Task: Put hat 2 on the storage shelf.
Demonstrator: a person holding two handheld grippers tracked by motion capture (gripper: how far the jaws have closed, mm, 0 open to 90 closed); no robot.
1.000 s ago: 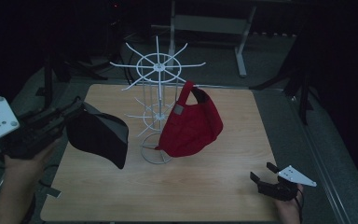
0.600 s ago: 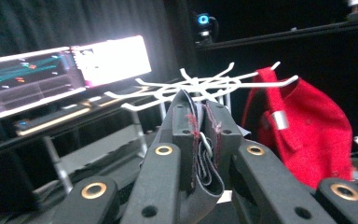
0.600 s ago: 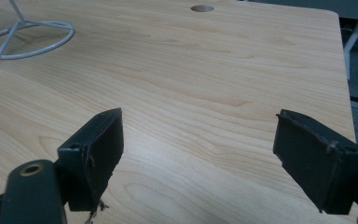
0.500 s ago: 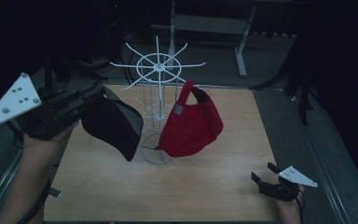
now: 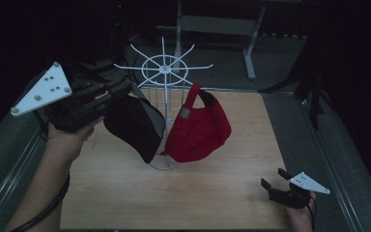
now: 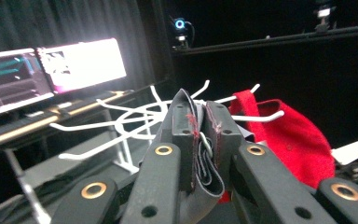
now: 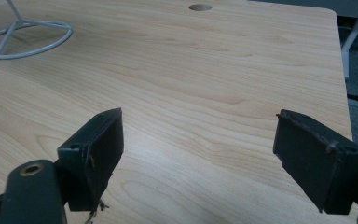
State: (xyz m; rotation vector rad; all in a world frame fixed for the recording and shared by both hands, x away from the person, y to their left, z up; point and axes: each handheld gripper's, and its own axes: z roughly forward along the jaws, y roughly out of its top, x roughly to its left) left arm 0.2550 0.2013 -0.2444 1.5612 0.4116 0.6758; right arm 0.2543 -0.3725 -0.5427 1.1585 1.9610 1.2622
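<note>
This looks like a darkened recording lab or studio. Black curtains surround a lone wooden tabletop (image 5: 212, 193), lit monitors (image 6: 51, 74) glow on a side desk, and a camera (image 6: 181, 25) is mounted on an overhead rail (image 6: 279, 37).

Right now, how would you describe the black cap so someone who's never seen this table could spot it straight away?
Start at the white wire rack standing on the wooden table. Two caps are beside it: the red cap hangs from a prong, while the black cap is left of it, held up by its strap in the left gripper. It is the dark one, not hung.
</note>
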